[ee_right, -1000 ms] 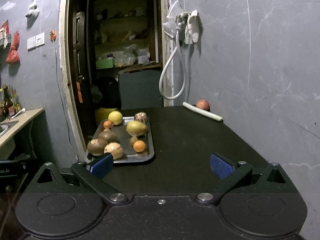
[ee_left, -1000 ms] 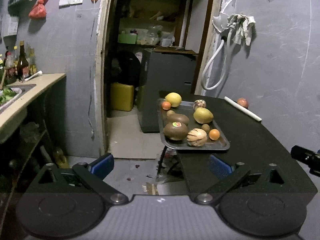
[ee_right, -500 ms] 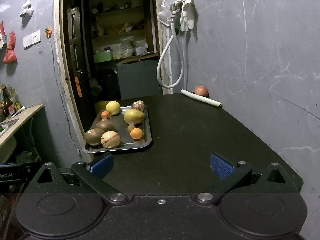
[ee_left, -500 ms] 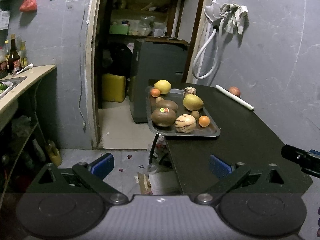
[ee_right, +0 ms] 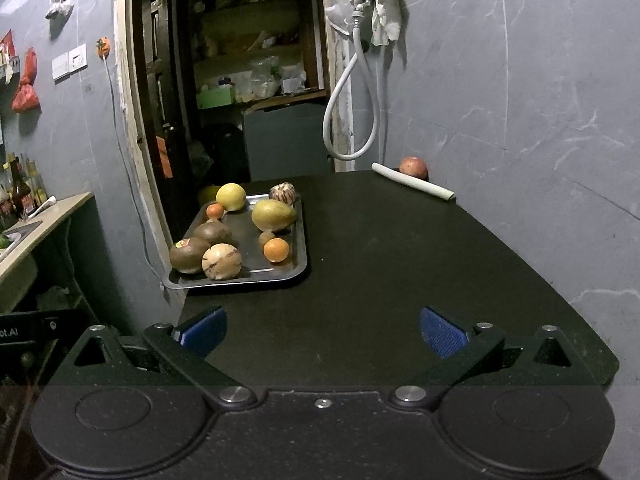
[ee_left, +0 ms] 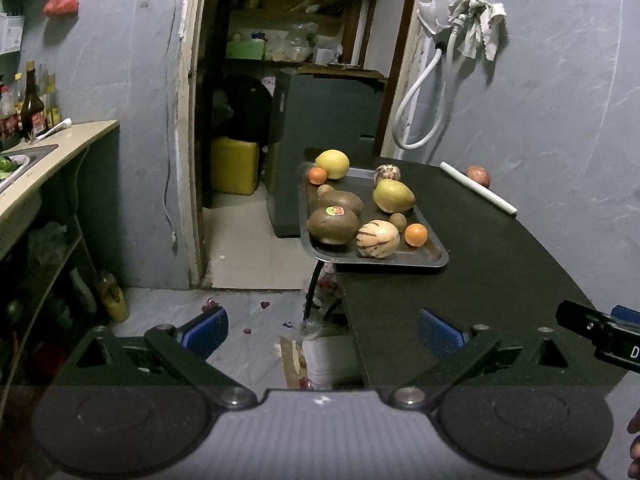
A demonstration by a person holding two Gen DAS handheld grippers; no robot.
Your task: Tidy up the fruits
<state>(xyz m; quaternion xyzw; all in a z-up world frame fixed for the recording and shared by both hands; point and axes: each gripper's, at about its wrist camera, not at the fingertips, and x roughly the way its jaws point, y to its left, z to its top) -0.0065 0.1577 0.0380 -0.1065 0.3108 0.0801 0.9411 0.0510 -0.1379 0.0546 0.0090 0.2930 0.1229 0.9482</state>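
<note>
A metal tray [ee_left: 434, 258] [ee_right: 298, 270] sits at the left edge of a black table [ee_right: 400, 264] and holds several fruits: two brown kiwis [ee_left: 333, 225] [ee_right: 189, 255], a striped melon [ee_left: 377, 239] [ee_right: 221, 261], small oranges [ee_left: 416, 235] [ee_right: 276, 249], a yellow-green mango [ee_left: 393, 195] [ee_right: 273, 215] and a lemon [ee_left: 332, 163] [ee_right: 231, 196]. A red apple [ee_left: 477, 175] [ee_right: 413, 167] lies apart at the far right by the wall. My left gripper [ee_left: 322, 328] is open over the table's near left corner. My right gripper [ee_right: 322, 330] is open above the near table edge. Both are empty and well short of the tray.
A white roll [ee_left: 478, 193] [ee_right: 414, 187] lies in front of the apple. A counter with a sink and bottles [ee_left: 30, 108] stands at the left. An open doorway [ee_left: 296, 80] is behind the table, and a white hose [ee_right: 352, 120] hangs on the wall.
Both grippers have drawn nearer the table and shifted a little, so the tray looks larger in the right wrist view. Both stay open; no fruit has moved.
</note>
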